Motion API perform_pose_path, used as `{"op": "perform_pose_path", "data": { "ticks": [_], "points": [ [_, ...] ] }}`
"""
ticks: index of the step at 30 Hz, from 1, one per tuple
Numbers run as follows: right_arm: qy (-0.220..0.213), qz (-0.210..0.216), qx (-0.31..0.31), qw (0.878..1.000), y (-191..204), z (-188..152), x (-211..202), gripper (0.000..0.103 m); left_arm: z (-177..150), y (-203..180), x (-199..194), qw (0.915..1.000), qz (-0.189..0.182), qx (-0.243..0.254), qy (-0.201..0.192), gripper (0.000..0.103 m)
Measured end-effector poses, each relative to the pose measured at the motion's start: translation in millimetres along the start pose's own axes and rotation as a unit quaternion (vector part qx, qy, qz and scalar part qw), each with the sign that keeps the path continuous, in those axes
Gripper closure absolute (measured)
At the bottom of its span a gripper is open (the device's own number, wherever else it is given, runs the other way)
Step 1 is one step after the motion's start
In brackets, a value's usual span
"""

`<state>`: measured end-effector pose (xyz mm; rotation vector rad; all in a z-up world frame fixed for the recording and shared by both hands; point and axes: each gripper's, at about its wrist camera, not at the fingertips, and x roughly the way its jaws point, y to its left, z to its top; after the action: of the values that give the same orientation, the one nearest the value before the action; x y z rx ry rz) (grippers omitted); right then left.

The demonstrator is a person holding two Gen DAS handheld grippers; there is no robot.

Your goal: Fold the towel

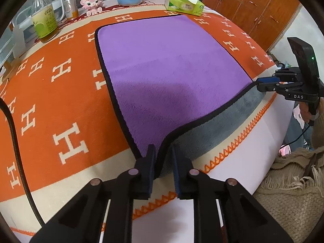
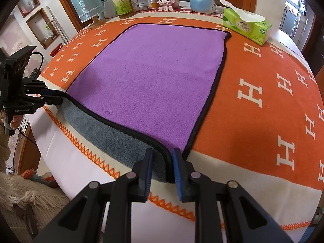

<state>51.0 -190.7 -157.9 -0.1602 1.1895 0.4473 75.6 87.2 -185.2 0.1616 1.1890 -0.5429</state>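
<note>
A purple towel [image 1: 166,64] with black edging and a grey underside lies spread on the orange table cover; it also shows in the right wrist view [image 2: 154,77]. My left gripper [image 1: 163,151] is shut on the towel's near left corner, lifting the edge so the grey side [image 1: 218,125] shows. My right gripper [image 2: 162,154] is shut on the near right corner. Each gripper shows in the other's view, the right [image 1: 263,83] and the left [image 2: 52,95], both pinching the raised near edge.
An orange cover [image 1: 50,93] with white H letters lies on the table. At the far edge stand a green tissue box [image 2: 247,26], a blue snow globe [image 2: 202,0], a pink toy [image 2: 167,0], a bottle [image 2: 121,2] and a lamp [image 2: 87,4]. A cable [image 1: 16,141] runs at left.
</note>
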Motion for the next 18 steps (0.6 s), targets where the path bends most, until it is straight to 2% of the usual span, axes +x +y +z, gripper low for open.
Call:
{"op": "perform_pose_path", "data": {
  "ticks": [9, 18],
  "points": [
    [-0.005, -0.013, -0.003, 1.000, 2.3, 0.9, -0.8, 0.091, -0.1, -10.2, 3.9, 0.9987, 0.045, 0.019, 0.013, 0.098],
    [-0.018, -0.034, -0.009, 0.999, 9.8, -1.3, -6.4, 0.098, 5.0, -15.7, -4.9, 0.9971, 0.075, 0.014, 0.002, 0.099]
  ]
}}
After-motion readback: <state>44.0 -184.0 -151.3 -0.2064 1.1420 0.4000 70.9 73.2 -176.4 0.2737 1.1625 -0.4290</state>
